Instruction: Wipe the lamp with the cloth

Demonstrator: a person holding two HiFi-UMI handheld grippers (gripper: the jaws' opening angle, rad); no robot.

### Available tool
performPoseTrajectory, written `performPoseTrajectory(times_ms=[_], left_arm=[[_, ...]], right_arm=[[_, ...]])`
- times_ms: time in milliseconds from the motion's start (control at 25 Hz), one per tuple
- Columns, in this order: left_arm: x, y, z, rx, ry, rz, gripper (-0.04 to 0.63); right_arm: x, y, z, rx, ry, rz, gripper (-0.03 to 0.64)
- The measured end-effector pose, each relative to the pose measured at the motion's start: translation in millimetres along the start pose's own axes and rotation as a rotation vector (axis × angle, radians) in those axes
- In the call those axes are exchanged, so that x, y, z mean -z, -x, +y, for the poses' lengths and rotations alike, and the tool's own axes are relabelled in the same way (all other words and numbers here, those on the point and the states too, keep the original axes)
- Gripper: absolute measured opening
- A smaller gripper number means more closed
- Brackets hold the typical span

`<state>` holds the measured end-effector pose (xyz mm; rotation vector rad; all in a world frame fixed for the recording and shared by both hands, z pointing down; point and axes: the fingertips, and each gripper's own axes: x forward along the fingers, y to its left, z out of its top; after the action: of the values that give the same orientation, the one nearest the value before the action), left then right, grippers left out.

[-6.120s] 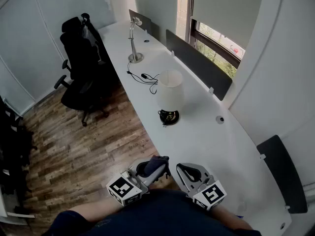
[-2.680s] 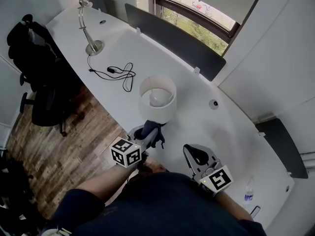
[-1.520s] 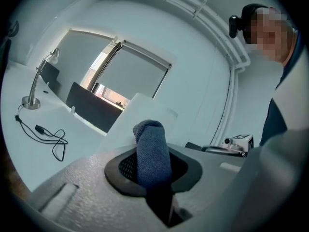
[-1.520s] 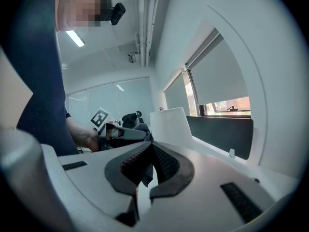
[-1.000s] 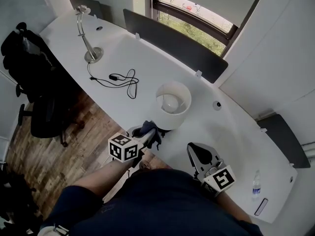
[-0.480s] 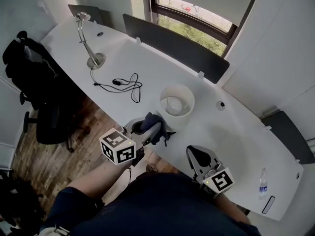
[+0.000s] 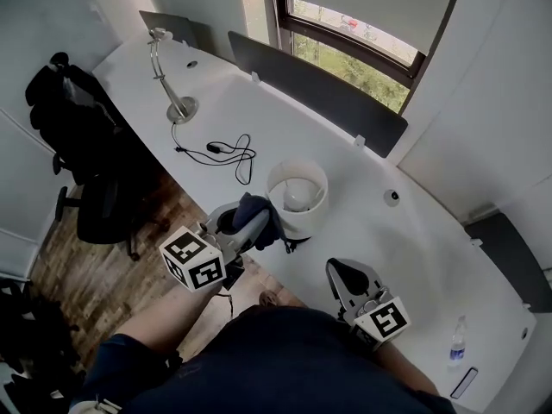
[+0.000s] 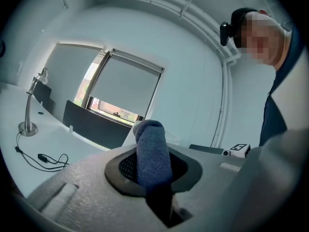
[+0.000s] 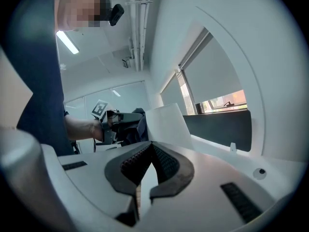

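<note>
A table lamp (image 7: 297, 198) with a white drum shade stands near the front edge of the white desk (image 7: 405, 257). My left gripper (image 7: 253, 224) is shut on a dark blue cloth (image 7: 257, 211), which bunches up against the shade's left side. In the left gripper view the cloth (image 8: 150, 151) stands as a thick roll between the jaws and hides most of the lamp. My right gripper (image 7: 345, 274) hovers low at the desk's front edge, to the right of the lamp, shut and holding nothing. The right gripper view shows the shade (image 9: 166, 122) ahead of the right gripper (image 9: 150, 151).
A chrome desk lamp (image 7: 172, 76) and a loose black cable (image 7: 228, 151) lie to the left on the desk. A dark divider panel (image 7: 319, 93) runs along the back under the window. A black office chair (image 7: 82, 145) stands at left. A water bottle (image 7: 455, 349) sits at far right.
My left gripper has risen with the cloth from the desk's front edge to the shade's left side. The right gripper has kept its place and stayed shut.
</note>
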<state>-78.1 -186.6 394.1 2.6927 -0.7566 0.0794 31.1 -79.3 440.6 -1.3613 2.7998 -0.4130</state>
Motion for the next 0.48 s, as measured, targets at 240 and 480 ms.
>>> performPoseTrajectory(times_ms=[240, 480], left_arm=[[37, -4, 24, -0.102, 0.011, 0.026, 0.067], [71, -6, 59, -0.106, -0.004, 0.067, 0.067]], right_arm=[[23, -4, -19, -0.047, -0.031, 0.047, 0.011], [26, -19, -25, 0.011, 0.003, 0.094, 0.011]])
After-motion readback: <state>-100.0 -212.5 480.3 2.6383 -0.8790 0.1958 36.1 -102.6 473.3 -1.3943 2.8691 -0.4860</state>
